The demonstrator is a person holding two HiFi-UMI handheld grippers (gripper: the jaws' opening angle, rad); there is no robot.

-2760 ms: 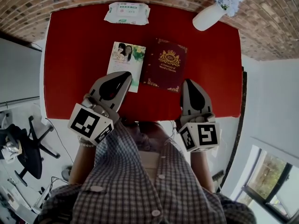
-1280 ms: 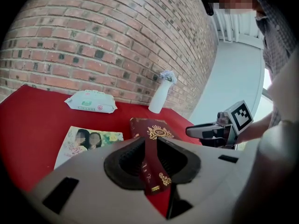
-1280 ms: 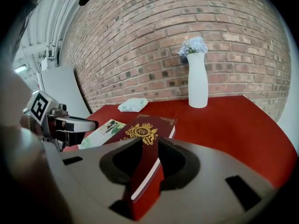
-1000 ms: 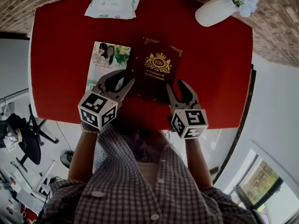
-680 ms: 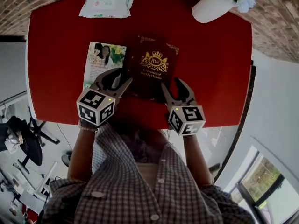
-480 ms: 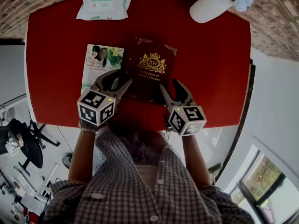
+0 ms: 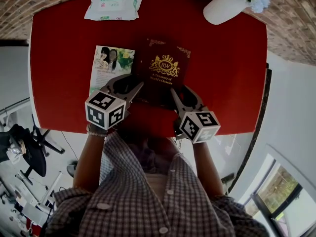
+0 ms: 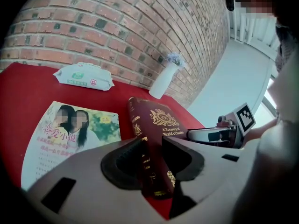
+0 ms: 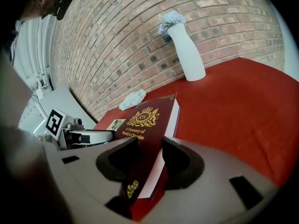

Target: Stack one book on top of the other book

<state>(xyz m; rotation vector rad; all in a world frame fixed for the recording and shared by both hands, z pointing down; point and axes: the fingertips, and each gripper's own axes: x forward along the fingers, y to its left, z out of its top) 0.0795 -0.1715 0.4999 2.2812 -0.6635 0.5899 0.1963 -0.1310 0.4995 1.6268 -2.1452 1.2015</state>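
Maroon book lies at the middle of the red worktop, its near edge toward the person. The left gripper has fingers closing on the near spine corner, at the book's 7 o'clock, with pads pressed to spine and cover. The right gripper has fingers closing on the near corner at 5 o'clock, pinching cover and pages. A thin book with a photo cover lies flat just beside it at 9 o'clock. A wipes pack sits at 11 o'clock and a white vase at 1 o'clock.

The maroon book reads "RW, A Treasury of World's Classics".
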